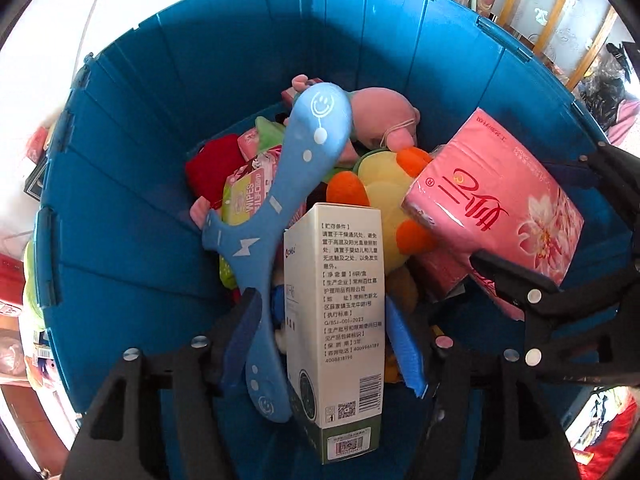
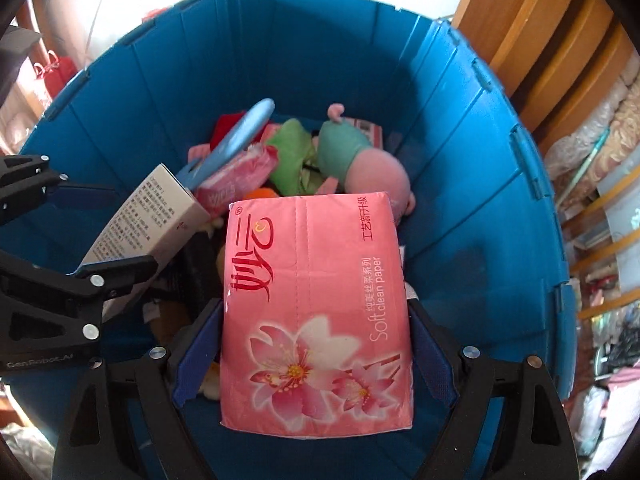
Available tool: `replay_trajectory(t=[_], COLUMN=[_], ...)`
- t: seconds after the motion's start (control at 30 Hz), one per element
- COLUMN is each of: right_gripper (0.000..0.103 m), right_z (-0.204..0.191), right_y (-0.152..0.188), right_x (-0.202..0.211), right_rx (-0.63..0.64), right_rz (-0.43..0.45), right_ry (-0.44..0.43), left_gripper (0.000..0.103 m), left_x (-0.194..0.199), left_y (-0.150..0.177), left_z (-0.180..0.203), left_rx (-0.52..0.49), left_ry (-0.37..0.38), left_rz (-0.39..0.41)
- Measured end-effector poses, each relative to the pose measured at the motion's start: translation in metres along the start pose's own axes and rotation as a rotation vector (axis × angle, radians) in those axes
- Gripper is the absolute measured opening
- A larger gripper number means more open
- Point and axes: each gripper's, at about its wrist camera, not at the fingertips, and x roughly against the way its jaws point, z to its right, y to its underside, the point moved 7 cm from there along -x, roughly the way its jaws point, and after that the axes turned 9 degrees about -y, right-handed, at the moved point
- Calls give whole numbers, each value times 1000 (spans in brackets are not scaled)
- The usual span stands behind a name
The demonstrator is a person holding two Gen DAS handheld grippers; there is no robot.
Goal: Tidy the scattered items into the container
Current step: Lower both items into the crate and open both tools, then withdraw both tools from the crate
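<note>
Both tongs hang over the blue bin point(image 1: 120, 184) to drop their loads: left tongs point(image 1: 320, 344) spread around the white box point(image 1: 340, 320), right tongs point(image 2: 316, 344) pinching the pink tissue pack point(image 2: 316, 312).

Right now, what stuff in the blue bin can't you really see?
- Bottom of the blue bin: hidden in both views under the piled things.
- Yellow and orange plush toy: left wrist view, mostly covered by the white box and the pink tissue pack.
- Red cloth: half behind the blue shoehorn.
- Small print on the white box: too small to read in the right wrist view.
</note>
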Motion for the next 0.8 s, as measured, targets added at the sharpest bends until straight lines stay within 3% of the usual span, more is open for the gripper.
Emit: replay_trajectory(t=[0.27,0.33,0.47,0.67,0.8], right_gripper=[92,101,103,103,103], right_z=[5,5,3,-4,-19], right_y=[1,1,0,12,20], right_x=[-4,-2,3,28,51], right_rx=[25,22,22,-2,-4], right_rz=[-36,-30,-17,41,111], right_ry=[28,17,18,13,10], left_gripper=[65,68,68,69,69], left_x=[12,15,28,69,108], left_y=[-2,-3,1,18,40], left_z=[-3,-4,-6,-12,-22], left_rx=[46,62,67,70,81], left_ry=[0,-8,-17,-40,-80], left_rz=[68,86,113,217,331])
